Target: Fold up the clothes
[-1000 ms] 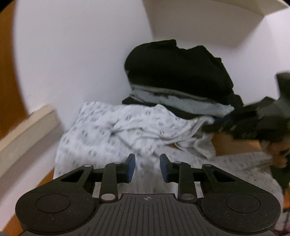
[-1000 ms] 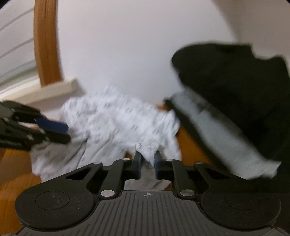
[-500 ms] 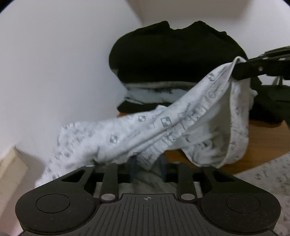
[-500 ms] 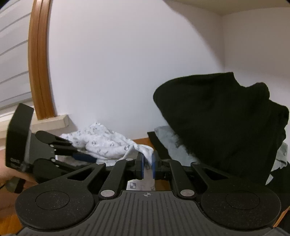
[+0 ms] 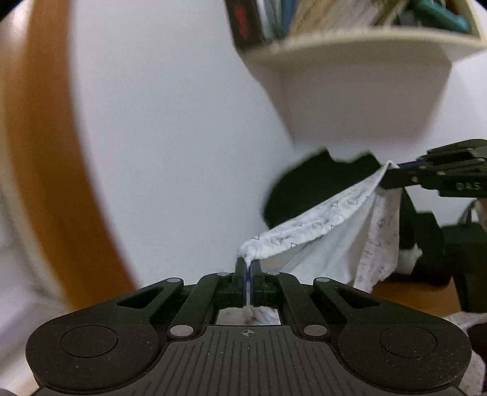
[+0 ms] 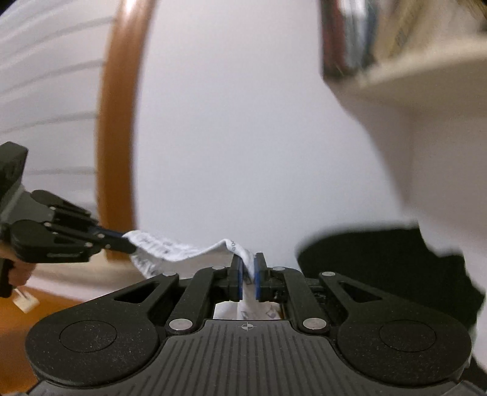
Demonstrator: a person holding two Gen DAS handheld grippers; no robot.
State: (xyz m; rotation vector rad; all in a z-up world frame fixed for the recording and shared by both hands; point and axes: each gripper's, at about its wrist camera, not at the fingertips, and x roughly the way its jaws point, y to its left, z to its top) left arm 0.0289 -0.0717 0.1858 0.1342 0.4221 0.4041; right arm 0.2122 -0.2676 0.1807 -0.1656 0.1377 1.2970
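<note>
The left gripper (image 5: 249, 271) has its blue-padded fingers (image 5: 244, 275) clamped on a bunched corner of a white cotton garment with a small grey diamond print (image 5: 334, 231); a strip of the cloth passes down between the pads. The right gripper (image 6: 247, 268) likewise pinches another corner of the same garment, its pads (image 6: 238, 278) pressed against a thicker fold of cloth. The garment hangs in the air between the two grippers: its top edge runs taut from one grip to the other, and the rest drapes below in loose folds. In the left wrist view the right gripper enters from the right edge with the cloth at its tips. Behind the garment sits a heap of black clothing (image 5: 310, 182) on an orange-brown wooden surface (image 5: 408, 295). Above it, against the white wall (image 5: 182, 137), a cream wall shelf (image 5: 350, 76) carries books (image 5: 274, 15). An orange-brown wooden frame (image 5: 48, 152) stands at the left.
</note>
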